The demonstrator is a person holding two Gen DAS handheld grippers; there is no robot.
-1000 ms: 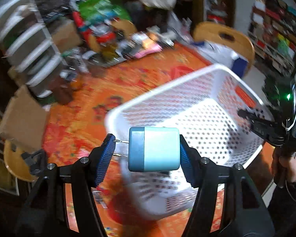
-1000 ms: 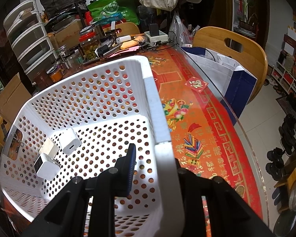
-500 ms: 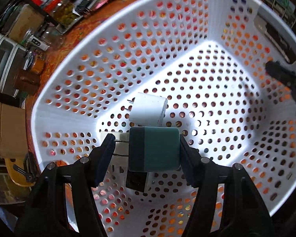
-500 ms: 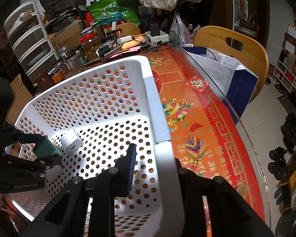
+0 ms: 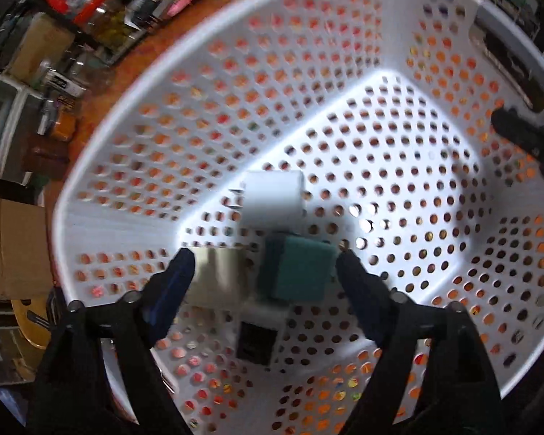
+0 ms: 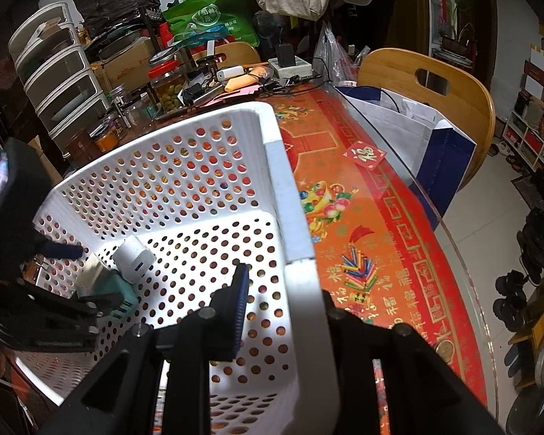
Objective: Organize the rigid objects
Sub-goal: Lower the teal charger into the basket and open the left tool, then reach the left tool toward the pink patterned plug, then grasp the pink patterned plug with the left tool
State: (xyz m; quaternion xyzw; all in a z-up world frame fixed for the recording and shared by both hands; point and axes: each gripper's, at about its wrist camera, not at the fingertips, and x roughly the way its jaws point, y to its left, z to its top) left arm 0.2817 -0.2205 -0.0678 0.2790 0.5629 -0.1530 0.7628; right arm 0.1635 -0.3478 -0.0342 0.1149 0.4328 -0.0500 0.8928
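— Where is the teal charger?

— On the floor of the white basket, near its left corner, touching a cream charger and close to a white one. Its long axis is unclear; it is blurred.

— And the left gripper?

— Fingers spread apart, one on each side of the chargers, not pressing them.

— The right gripper?

— Clamped on the basket's right rim, beside the desk. The floor to the right lies bare.

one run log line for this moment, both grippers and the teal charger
left gripper: jaws open over basket | teal charger: lying in white basket among white chargers | right gripper: clamped on basket wall
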